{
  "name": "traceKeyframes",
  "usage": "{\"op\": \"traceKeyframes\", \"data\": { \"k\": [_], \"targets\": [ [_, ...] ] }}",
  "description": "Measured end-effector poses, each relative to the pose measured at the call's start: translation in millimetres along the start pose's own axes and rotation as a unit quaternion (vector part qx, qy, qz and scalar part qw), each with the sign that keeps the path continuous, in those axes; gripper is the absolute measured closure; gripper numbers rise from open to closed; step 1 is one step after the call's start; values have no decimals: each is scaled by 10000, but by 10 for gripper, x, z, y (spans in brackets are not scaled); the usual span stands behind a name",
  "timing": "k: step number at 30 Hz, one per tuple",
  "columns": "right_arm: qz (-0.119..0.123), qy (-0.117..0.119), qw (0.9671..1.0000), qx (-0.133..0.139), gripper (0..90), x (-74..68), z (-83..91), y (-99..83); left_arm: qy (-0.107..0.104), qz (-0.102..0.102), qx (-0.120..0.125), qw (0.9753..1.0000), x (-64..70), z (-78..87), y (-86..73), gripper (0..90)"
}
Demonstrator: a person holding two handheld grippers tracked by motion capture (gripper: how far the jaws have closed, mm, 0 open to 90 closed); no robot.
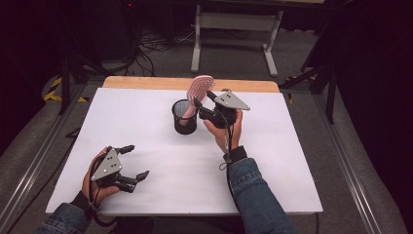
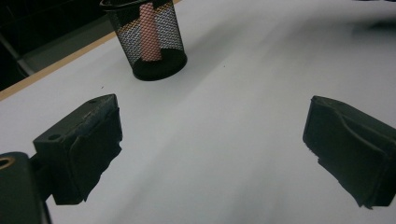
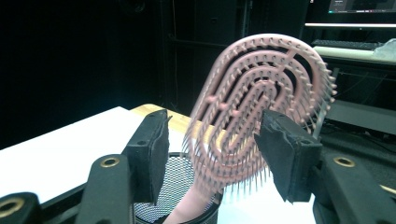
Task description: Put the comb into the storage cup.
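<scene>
Both jaw pairs gape, right gripper (image 3: 212, 156) loosely flanking brush (image 3: 261, 112) leaning in cup (image 1: 184, 117), left gripper (image 1: 130, 163) idle; any nudge may topple cup.

The white surface (image 1: 160, 146) lies bare on nearly every side, so a claw could pass freely along its left, near and right parts. The one thing standing on it is the black mesh cup (image 1: 185, 117), toward the far middle. A pink hairbrush (image 1: 199, 90) rises out of the cup, tilted, blocking the room above it. The right claw (image 1: 203, 100) crowds the cup's right side.
</scene>
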State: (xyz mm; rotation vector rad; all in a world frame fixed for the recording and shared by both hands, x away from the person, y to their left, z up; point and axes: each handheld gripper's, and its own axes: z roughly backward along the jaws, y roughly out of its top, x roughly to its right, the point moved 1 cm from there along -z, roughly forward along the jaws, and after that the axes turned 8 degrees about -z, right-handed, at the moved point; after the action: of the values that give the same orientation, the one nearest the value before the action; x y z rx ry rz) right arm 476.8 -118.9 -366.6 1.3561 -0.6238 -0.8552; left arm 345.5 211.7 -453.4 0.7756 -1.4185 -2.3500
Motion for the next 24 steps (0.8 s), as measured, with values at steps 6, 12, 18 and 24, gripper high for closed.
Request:
{"op": "traceKeyframes", "data": {
  "k": [6, 12, 18, 24],
  "targets": [
    [164, 41, 9998, -39, 428, -43, 5, 18, 10, 14, 10, 10000, 3, -1, 2, 58],
    [232, 78, 9997, -42, 415, -75, 25, 34, 12, 20, 8, 10000, 6, -1, 2, 58],
    [320, 146, 9994, -26, 408, -113, 56, 58, 8, 2, -6, 10000, 5, -2, 1, 58],
    [433, 198, 9989, -8, 394, -158, 82, 90, 5, 14, -3, 10000, 8, -3, 1, 58]
  ]
}}
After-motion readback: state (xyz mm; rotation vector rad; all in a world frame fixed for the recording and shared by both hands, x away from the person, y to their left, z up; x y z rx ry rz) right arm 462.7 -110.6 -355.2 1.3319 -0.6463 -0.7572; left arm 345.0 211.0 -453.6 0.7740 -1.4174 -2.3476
